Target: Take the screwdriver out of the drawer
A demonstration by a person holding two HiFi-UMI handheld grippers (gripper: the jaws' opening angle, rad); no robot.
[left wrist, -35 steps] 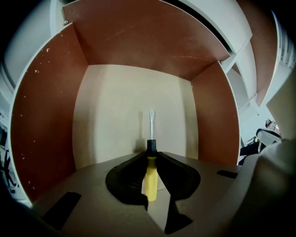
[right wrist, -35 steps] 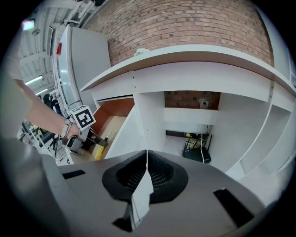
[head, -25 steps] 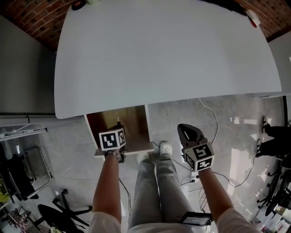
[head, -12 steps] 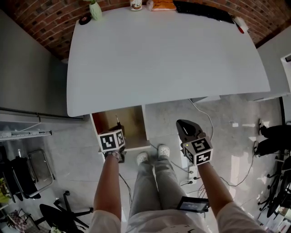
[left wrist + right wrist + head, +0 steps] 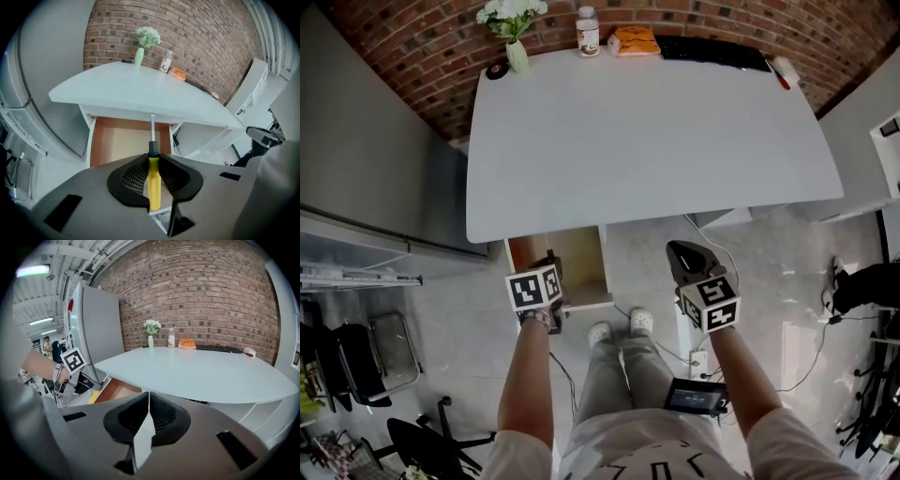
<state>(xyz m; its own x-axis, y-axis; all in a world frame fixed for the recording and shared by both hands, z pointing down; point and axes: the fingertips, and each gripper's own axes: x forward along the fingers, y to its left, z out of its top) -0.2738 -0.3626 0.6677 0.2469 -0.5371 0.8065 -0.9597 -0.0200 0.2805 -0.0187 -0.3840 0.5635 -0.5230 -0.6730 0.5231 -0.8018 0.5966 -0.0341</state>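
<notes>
Clamping the yellow handle of the screwdriver (image 5: 154, 183), the left hand-held gripper (image 5: 151, 157) is holding it above the open drawer (image 5: 119, 143), whose visible floor is showing bare. Over the last second both grippers are rising, and more of the desk (image 5: 647, 141) is coming into view. Removal is judged essentially done. The right hand-held gripper (image 5: 146, 397) is hanging closed and empty. A vase (image 5: 516, 52), bottle (image 5: 588, 31) and keyboard (image 5: 712, 49) are standing along the desk's far edge. The desk's front lip is overhanging the drawer, ahead of the blade tip.
</notes>
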